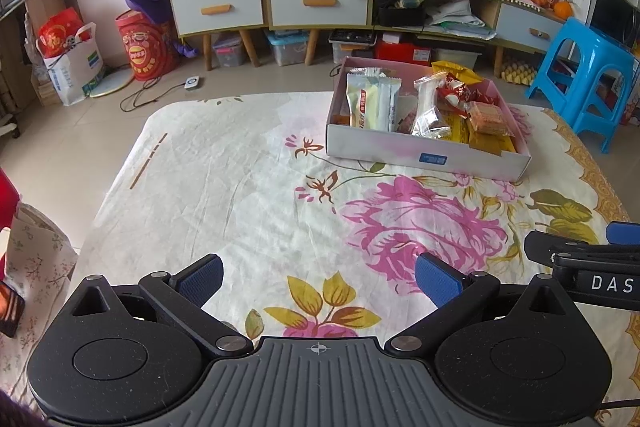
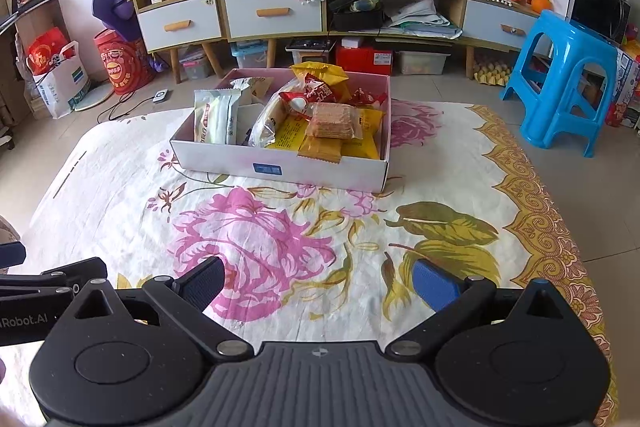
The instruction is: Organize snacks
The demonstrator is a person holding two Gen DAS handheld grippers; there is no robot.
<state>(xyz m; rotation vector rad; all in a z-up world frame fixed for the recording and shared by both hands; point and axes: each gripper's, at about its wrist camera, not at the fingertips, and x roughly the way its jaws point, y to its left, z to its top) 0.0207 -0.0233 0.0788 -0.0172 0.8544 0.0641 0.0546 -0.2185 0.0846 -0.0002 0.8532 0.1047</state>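
Two hand-held grippers: left hand-held gripper (image 1: 319,277) and right hand-held gripper (image 2: 318,279), both released, jaws spread wide, nothing between them, low in their own frames above the cloth.
Finger pads: blue, finely ribbed rubber (image 1: 438,283) on black hinged arms; grey grooved body at the bottom edge of each view.
Snack box (image 1: 424,155): shallow rectangular cardboard tray, white-pink walls, small blue label on the near wall, print too small to read; upper right of centre in the left wrist view, upper centre in the right wrist view (image 2: 280,167).
Snacks in box: pale green and white wrappers (image 2: 216,117) standing at the left end; clear crinkled plastic packets (image 1: 428,107) mid-box; red and white packet (image 2: 308,95); square cracker pack in clear film (image 2: 332,121) lying on flat yellow packs (image 2: 320,147); yellow bag (image 2: 320,71) at the far wall.
Hidden: lower snacks buried under upper ones, wrapper writing unreadable.
Desk (image 2: 120,187): covered with wrinkled white cloth, large pink flowers, olive leaves, ornate gold border at right.
Writing: "DAS" on the neighbouring gripper at the right edge of the left view, cut off; "Robot.AI" at the left edge of the right view.
Background: blue plastic stool (image 2: 568,83) at upper right; wooden cabinet with pale drawers (image 1: 216,7) along the top.
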